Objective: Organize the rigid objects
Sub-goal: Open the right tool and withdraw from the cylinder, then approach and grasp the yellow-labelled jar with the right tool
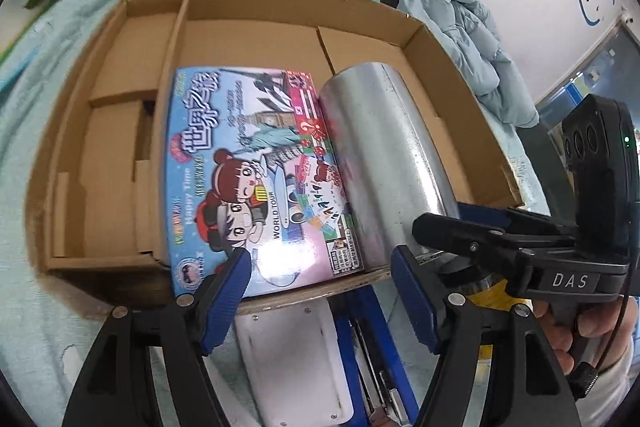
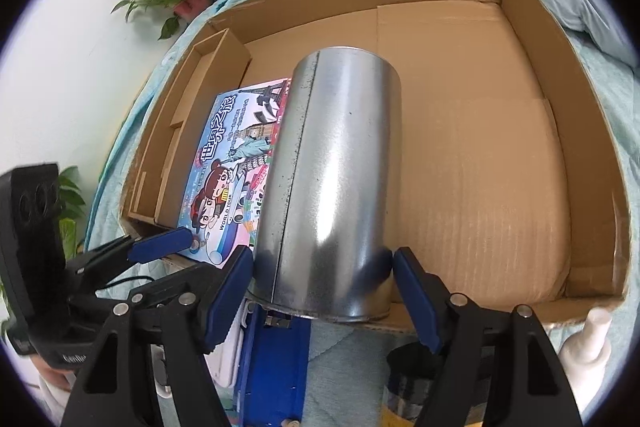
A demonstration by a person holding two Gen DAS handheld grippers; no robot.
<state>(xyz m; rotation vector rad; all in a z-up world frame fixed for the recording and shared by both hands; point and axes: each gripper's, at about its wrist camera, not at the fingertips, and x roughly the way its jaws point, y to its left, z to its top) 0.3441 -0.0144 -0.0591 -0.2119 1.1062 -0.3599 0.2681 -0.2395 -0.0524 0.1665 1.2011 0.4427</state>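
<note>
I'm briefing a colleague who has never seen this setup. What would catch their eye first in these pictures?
Probably the shiny metal cylinder lying on its side in the big cardboard box, its near end between the open right gripper. Beside it on the left lies a bright cartoon board game box marked "WORLD TOUR", flat on the box floor, with the open left gripper at its near edge.

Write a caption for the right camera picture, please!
Right gripper open around a shiny metal can lying beside a game box inside a cardboard box.
</note>
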